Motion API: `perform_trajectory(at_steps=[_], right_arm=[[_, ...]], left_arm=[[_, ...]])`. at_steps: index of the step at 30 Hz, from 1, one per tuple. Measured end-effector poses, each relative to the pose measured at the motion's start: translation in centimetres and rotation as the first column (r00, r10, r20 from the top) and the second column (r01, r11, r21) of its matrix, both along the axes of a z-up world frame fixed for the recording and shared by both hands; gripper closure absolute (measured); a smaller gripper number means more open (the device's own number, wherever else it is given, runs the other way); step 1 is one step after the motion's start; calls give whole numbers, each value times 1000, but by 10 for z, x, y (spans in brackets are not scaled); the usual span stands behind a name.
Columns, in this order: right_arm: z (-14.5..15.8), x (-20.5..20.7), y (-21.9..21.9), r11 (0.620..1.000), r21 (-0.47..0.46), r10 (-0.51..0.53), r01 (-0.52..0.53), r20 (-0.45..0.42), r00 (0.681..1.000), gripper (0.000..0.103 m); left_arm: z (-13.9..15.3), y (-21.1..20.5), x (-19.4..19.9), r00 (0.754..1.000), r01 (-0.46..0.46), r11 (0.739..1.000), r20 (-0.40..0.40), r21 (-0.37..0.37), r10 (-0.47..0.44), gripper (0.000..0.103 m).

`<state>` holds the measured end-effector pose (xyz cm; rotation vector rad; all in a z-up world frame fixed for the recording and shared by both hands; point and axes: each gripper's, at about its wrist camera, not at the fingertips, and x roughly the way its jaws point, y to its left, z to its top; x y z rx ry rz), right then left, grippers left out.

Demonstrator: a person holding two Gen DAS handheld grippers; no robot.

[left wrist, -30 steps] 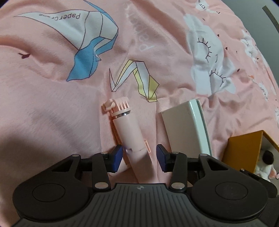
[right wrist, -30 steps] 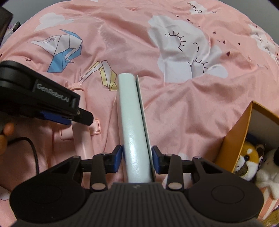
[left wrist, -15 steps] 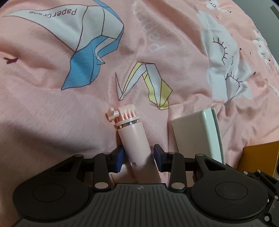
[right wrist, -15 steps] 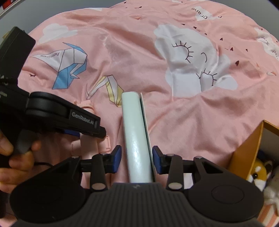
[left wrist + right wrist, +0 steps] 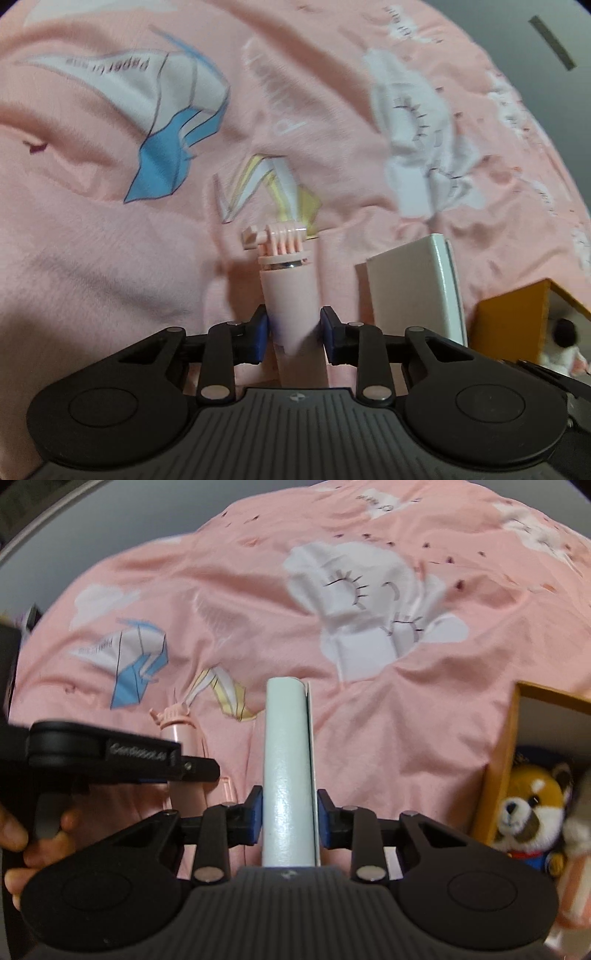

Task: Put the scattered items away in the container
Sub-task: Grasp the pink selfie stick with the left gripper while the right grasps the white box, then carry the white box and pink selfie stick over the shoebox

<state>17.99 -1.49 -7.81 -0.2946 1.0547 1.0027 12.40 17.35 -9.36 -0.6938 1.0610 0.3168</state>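
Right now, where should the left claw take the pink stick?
On the smooth round barrel of the pink stick, below the ribbed head, from above along its length, pads either side. The left claw is closing there now; the head is knobby and narrow.

Dim warm indoor light, motion blur throughout, strong fisheye bending, dark vignetted corners

1. Beyond both grippers the pink bedsheet point(image 5: 229, 590) lay open, with only printed patterns on it.
2. The left gripper point(image 5: 294, 332) and right gripper point(image 5: 289, 814) worked close side by side, little room between the pink stick point(image 5: 288, 295) and the pale box point(image 5: 286, 768).
3. To the right, the orange container point(image 5: 498, 760) walled the way, plush toys point(image 5: 532, 805) filling its inside.
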Motion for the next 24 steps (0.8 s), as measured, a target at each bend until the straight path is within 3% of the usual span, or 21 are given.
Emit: perform_trajectory(at_steps=[13, 19, 24], right_arm=[[52, -12, -51, 979, 167, -123, 121, 3, 992, 71], [91, -21, -91, 953, 250, -197, 174, 70, 978, 71], [117, -24, -139, 926, 277, -303, 255, 147, 942, 71]], left_arm=[[72, -28, -21, 978, 101, 992, 176, 74, -112, 71], [111, -44, -28, 947, 156, 985, 272, 77, -171, 71], [138, -73, -24, 910, 236, 968, 330, 88, -252, 71]])
